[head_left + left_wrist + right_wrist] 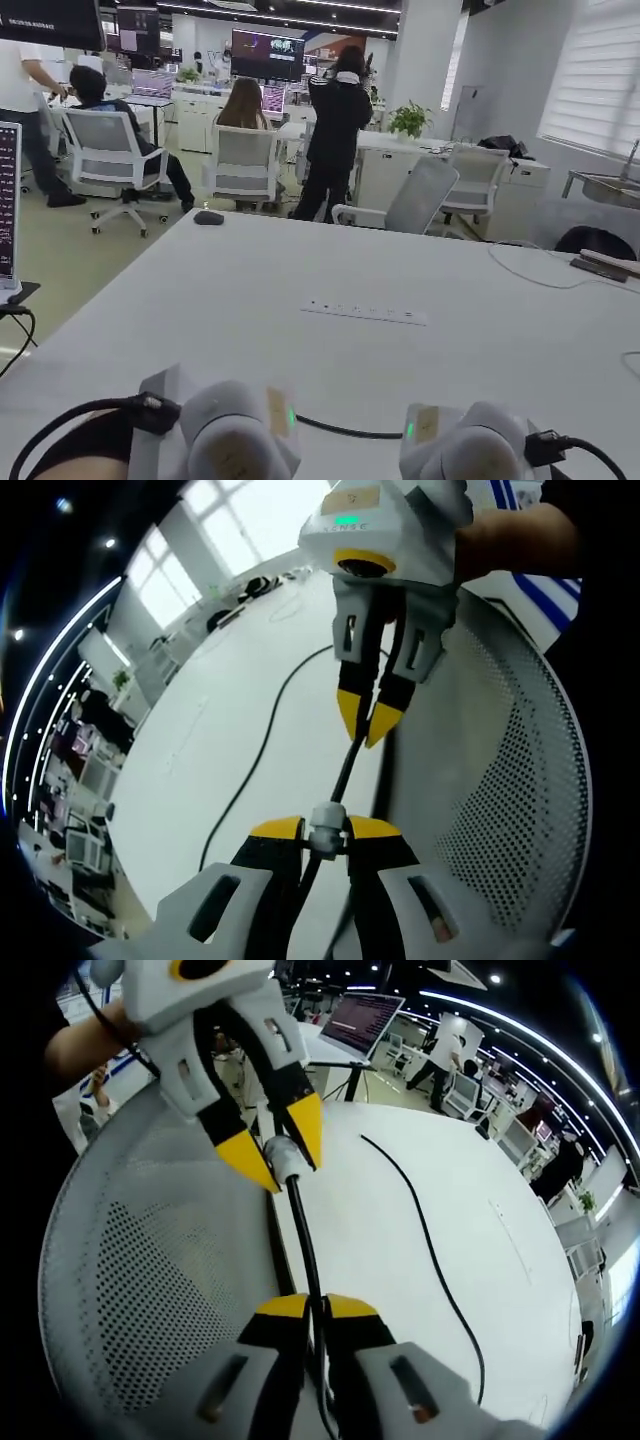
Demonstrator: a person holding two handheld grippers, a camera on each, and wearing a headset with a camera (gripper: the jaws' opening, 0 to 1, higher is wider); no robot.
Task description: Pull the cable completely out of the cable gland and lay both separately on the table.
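In the left gripper view, my left gripper (325,828) is shut on the grey cable gland (324,822). The black cable (350,760) runs straight out of the gland to my right gripper (368,716), which is shut on it a short way ahead. In the right gripper view, my right gripper (315,1306) clamps the cable (303,1230), and the left gripper (283,1163) holds the gland (282,1157) opposite. The cable's free length (430,1250) trails in a curve over the white table (480,1190). The head view catches both grippers' white bodies (235,440) at the bottom edge.
A white perforated chair back (500,780) lies close under the grippers at the table's near edge. On the table are a flush socket strip (365,313), a black mouse (208,217) at the far edge and loose wires (530,272) at the right. Chairs and people stand beyond.
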